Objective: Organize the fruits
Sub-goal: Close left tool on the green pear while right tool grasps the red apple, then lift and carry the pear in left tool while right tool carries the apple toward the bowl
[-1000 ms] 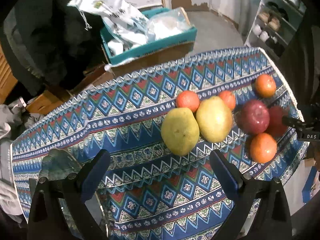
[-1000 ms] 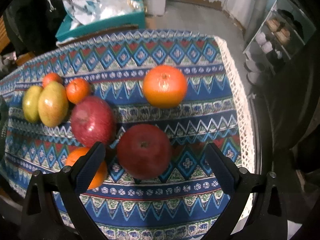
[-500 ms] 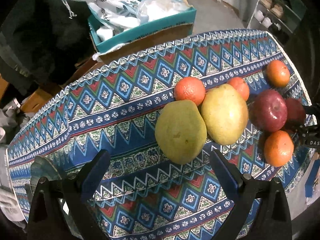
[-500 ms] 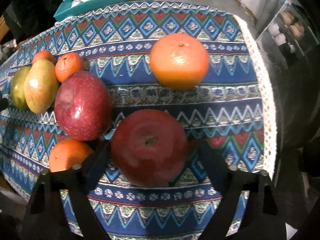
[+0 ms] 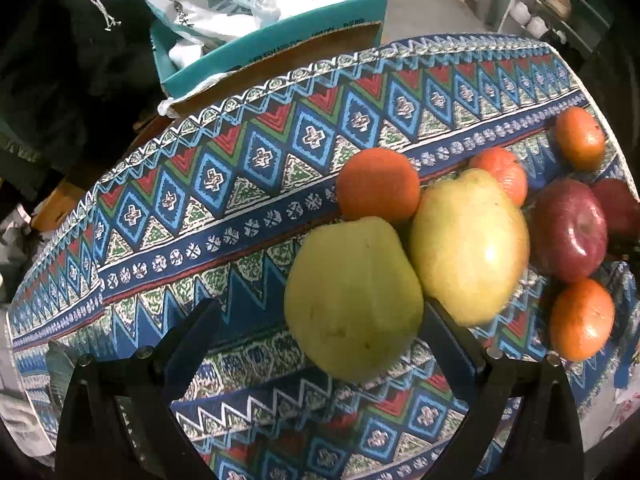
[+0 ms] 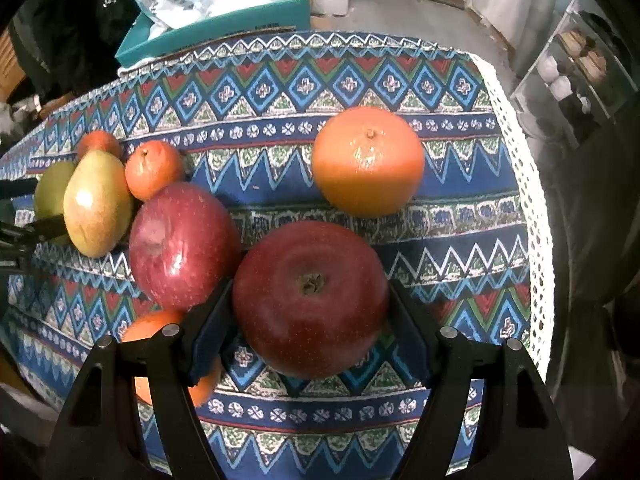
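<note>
patterned blue, red and white cloth covers the counter (image 6: 460, 208); teal box (image 5: 280, 40) of plastic bags beyond its far edge. right claw (image 6: 310, 320): pads pressed on both flanks of a dark red apple (image 6: 310, 300), stem up, gripped between them. second red apple (image 6: 182, 246) just left of that claw, touching its left finger; one orange (image 6: 368, 160) ahead of it, another orange (image 6: 160, 332) partly hidden behind the left finger. left claw (image 5: 320, 344): jaws wide apart, holding nothing; green pear (image 5: 352, 296) between the fingers, nearer the right one. yellow pear (image 5: 468, 244) beside it, ahead and right of that claw; small orange (image 5: 378, 184) directly ahead.
</note>
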Available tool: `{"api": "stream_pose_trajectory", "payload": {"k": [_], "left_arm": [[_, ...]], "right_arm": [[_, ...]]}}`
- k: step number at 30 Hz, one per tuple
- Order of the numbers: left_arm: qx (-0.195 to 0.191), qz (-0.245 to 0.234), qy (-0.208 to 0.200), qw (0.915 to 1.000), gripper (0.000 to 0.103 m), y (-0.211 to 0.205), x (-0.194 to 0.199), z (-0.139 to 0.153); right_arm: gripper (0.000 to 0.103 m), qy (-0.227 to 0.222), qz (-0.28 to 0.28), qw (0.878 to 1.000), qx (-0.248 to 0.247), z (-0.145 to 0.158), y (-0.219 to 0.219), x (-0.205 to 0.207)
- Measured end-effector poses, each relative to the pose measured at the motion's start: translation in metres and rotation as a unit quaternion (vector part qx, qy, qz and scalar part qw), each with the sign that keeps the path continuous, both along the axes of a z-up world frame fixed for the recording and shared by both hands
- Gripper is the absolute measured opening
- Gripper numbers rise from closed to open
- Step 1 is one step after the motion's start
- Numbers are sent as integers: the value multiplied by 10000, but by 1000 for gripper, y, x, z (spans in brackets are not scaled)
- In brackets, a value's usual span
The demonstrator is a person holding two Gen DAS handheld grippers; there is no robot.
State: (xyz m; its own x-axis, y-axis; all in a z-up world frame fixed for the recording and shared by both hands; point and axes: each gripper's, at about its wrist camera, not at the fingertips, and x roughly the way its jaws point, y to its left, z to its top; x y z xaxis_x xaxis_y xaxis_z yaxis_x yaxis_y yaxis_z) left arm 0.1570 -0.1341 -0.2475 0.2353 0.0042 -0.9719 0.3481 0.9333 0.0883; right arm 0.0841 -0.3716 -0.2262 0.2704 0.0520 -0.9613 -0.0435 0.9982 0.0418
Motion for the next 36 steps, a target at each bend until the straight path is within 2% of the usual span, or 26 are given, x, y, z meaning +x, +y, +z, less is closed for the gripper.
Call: {"api": "stream_pose_trajectory", "payload": {"k": [4, 6, 9, 10, 12, 15, 22, 36], "left_arm": [[-169, 9, 73, 9998, 98, 6, 8, -8], [-376, 25, 171, 9991, 90, 8, 12, -13], [-715, 20, 338, 9969, 69, 6, 14, -16], [-694, -48, 293, 9971, 67, 3, 12, -14], [-512, -189, 194, 9983, 67, -3, 9, -14], [-442, -194, 98, 9988, 67, -6, 3, -14], [-544, -80, -14, 9985, 67, 7, -11, -5], [-702, -35, -453, 9965, 67, 32, -44, 43]], "right_arm": [[75, -35, -19, 10000, -17, 0, 2, 2], [75, -55, -29, 10000, -41, 0, 2, 4], [75, -146, -63, 9999, -43, 3, 1, 8], [75, -187, -73, 9998, -28, 5, 0, 8], [75, -280, -71, 9996, -30, 10, 1, 9], [75, -408, -40, 9991, -74, 17, 4, 7], [75, -720, 50, 9974, -50, 35, 15, 4], [75, -1208, 305, 9921, 157, 69, 39, -4]]}}
